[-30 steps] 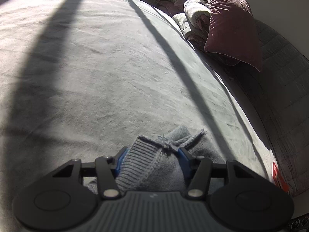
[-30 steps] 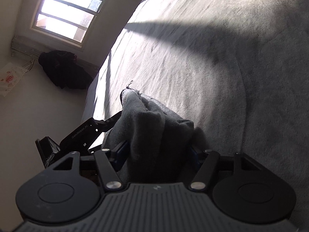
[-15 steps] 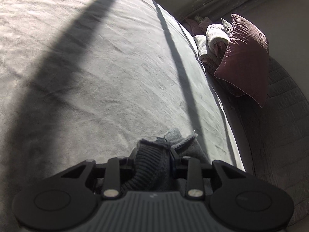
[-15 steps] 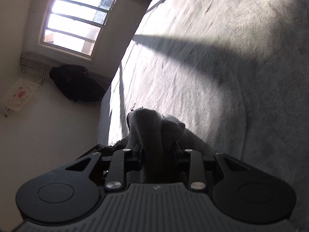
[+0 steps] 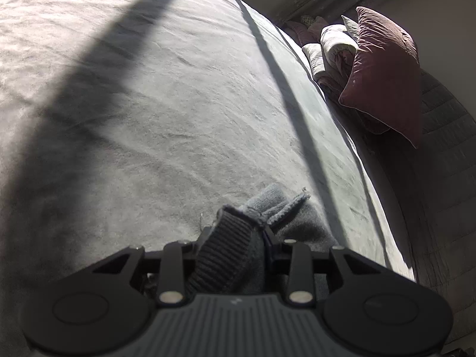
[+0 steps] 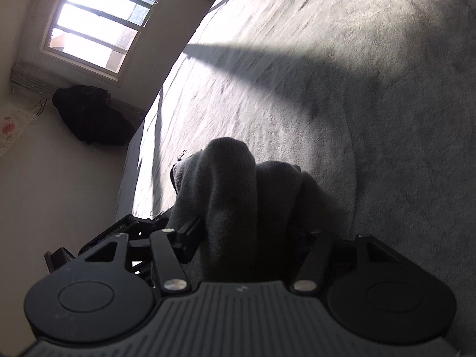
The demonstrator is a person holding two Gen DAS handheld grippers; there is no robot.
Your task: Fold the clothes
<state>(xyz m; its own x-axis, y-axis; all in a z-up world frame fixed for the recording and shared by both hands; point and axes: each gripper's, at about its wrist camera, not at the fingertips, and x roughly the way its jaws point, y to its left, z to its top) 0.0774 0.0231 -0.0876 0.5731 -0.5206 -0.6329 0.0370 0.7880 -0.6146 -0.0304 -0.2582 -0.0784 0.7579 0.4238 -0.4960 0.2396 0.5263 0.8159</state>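
Observation:
A grey knit garment with a ribbed hem is bunched between the jaws of my left gripper, which is shut on it just above the grey bed cover. In the right wrist view my right gripper holds a thick fold of the same grey garment, its jaws closed in on the cloth. The left gripper shows at the lower left of that view, close beside the right one. The fingertips of both grippers are hidden by cloth.
A maroon pillow and rolled bedding lie at the bed's far right edge, by a quilted dark headboard. In the right wrist view a window and a dark bundle sit beyond the bed's left edge.
Both grippers have closed from open onto the grey garment. They have moved toward the window end of the bed, and the cloth stands higher in the right wrist view.

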